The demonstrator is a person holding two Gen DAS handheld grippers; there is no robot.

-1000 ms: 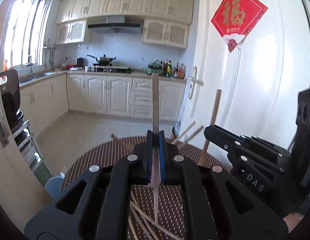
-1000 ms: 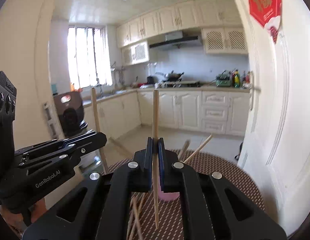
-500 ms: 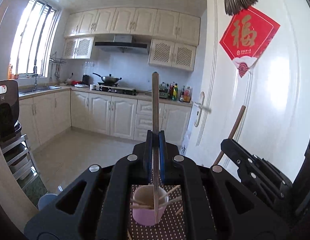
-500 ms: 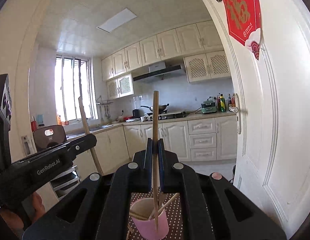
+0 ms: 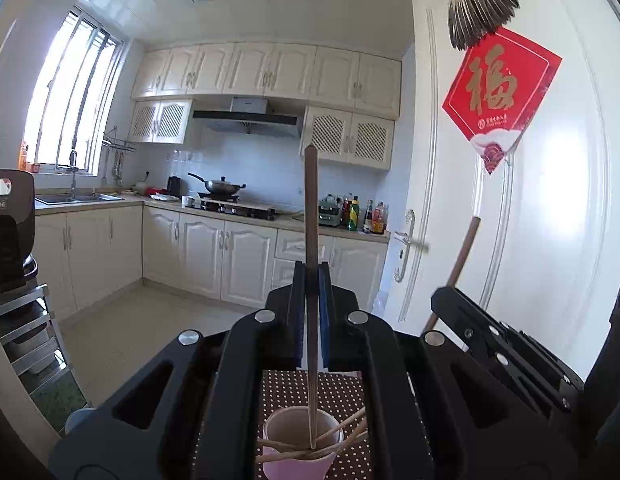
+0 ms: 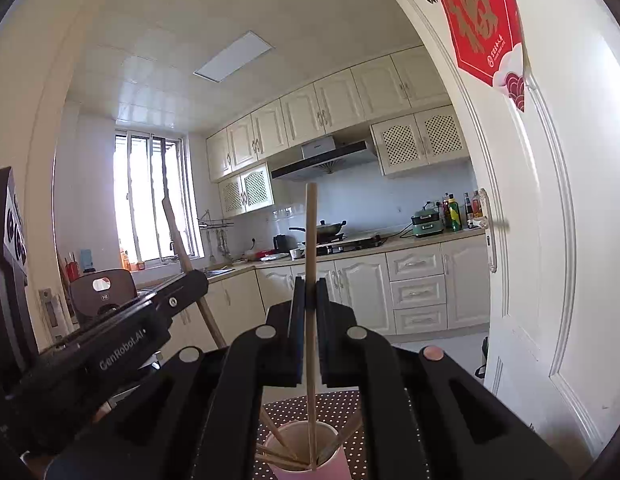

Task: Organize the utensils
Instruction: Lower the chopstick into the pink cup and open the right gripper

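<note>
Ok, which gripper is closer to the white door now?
Right. The right gripper sits on the door side, with the white door just to its right; the left gripper is on its far side, away from the door.

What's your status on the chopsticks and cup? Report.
Left gripper shut on dark chopstick. Right gripper shut on pale chopstick. Both tips over pink cup. Nothing blocking.
</note>
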